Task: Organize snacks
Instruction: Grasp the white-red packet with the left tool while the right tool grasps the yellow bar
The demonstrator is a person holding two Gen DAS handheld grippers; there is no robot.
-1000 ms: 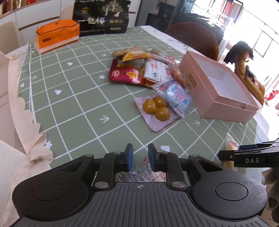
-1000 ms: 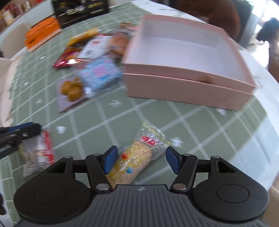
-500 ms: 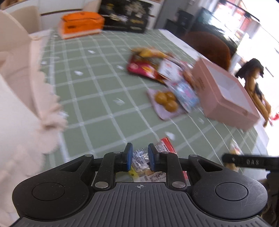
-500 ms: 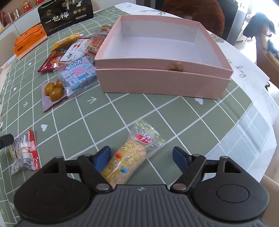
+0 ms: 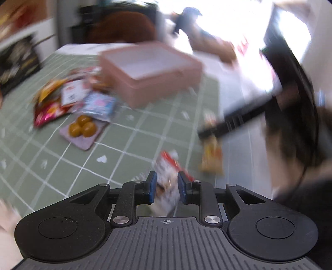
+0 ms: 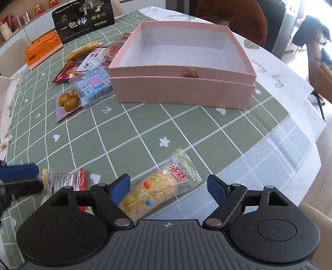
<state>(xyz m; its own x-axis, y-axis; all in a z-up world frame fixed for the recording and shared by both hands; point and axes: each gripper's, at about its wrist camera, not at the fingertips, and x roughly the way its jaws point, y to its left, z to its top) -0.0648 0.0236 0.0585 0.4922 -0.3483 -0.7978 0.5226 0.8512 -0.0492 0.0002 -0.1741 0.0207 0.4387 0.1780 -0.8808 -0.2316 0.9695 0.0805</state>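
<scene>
A pink open box (image 6: 182,83) (image 5: 166,83) stands empty on the green checked tablecloth. Close to the table's near edge lies a clear rice-bar packet (image 6: 159,187) (image 5: 211,157). My right gripper (image 6: 168,182) is open and straddles it, the left pad close beside it. A red-and-clear snack packet (image 5: 166,182) (image 6: 64,178) fills the gap of my left gripper (image 5: 167,184). Its jaws are opening, and the pads look to be still touching the packet. The left wrist view is badly blurred. The left gripper's fingers (image 6: 18,172) show at the left edge of the right wrist view.
A heap of snack packets (image 6: 89,62) lies left of the box, with a blue pack (image 6: 93,83) and a pouch of yellow-brown balls (image 6: 66,101). An orange box (image 6: 41,49) and a black bag (image 6: 83,18) stand at the far side. A brown chair (image 6: 232,16) is behind the box.
The left gripper has rolled and swung right toward the box with the packet between its pads. The right gripper's jaws have widened around the rice bar, and it has drawn back from the box.
</scene>
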